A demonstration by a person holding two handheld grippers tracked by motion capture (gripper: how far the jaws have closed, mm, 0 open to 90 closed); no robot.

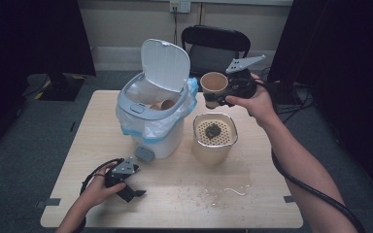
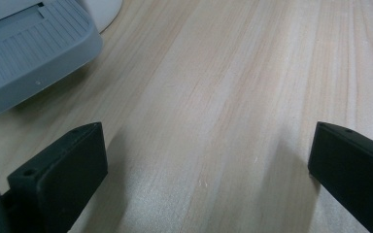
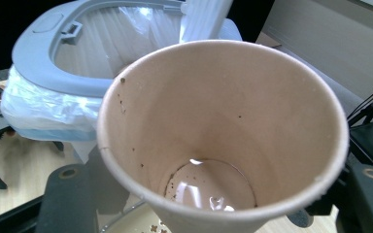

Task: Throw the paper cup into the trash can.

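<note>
your right gripper [image 1: 219, 97]: jaws clamped on the paper cup [image 1: 214, 83], held above the strainer tub [image 1: 214, 132] | your left gripper [image 1: 128, 190]: jaws wide, empty, resting on the tabletop [image 1: 184, 194]

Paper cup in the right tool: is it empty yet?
Nearly empty. The paper cup holds just a thin puddle of brownish liquid at its bottom, with dark specks clinging to the inner wall.

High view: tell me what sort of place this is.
Probably an office or lab room set up for recording. A light wooden table stands on grey carpet, a black chair sits behind it under a wall socket, and dark panels flank the sides.
</note>
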